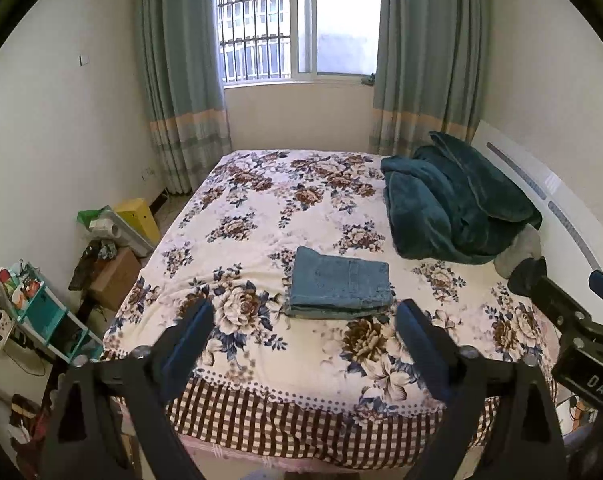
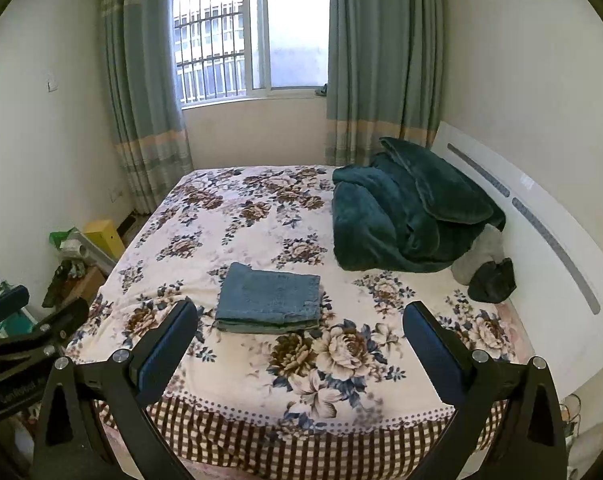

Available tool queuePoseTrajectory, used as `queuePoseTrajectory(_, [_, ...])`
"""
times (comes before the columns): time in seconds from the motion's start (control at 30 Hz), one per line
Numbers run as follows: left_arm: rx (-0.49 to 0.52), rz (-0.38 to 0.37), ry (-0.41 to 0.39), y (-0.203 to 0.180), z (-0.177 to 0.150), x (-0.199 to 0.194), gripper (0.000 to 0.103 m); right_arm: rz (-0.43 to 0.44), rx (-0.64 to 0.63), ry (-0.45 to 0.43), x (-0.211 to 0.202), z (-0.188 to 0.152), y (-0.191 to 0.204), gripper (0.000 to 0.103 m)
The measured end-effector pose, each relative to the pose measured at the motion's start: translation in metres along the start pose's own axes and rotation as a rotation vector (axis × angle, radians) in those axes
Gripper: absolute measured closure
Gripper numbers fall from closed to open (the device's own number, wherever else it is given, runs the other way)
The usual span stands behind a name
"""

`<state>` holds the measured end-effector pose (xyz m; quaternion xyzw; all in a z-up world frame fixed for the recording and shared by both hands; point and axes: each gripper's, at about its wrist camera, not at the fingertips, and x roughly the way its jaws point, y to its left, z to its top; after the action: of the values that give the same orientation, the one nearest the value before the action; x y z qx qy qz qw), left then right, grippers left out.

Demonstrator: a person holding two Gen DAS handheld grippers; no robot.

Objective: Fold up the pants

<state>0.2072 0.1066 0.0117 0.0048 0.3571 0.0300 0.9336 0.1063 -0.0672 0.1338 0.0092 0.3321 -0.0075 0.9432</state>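
The blue denim pants (image 1: 339, 288) lie folded into a neat rectangular stack on the floral bedspread (image 1: 261, 216), near the foot of the bed; they also show in the right wrist view (image 2: 269, 298). My left gripper (image 1: 303, 322) is open and empty, held back over the foot edge, its fingers apart and short of the pants. My right gripper (image 2: 301, 326) is open and empty too, just short of the pants. The right gripper's body shows at the right edge of the left wrist view (image 1: 573, 320).
A dark green blanket (image 1: 453, 204) is heaped at the right by the white headboard (image 1: 561, 200), with a grey pillow and a dark cloth (image 2: 493, 282) beside it. Boxes and a teal shelf (image 1: 49, 316) crowd the floor left of the bed. Curtains frame the window.
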Motion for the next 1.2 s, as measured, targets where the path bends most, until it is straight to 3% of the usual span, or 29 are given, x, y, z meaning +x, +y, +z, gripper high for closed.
queuePoseTrajectory(0.53, [-0.014, 0.045, 0.011, 0.004, -0.012, -0.006, 0.0, 0.012, -0.011, 0.045, 0.019, -0.013, -0.001, 0.0])
queuePoseTrajectory(1.2, [-0.015, 0.042, 0.012, 0.003, -0.015, -0.011, 0.0, 0.021, -0.006, 0.051, 0.019, -0.018, 0.0, 0.0])
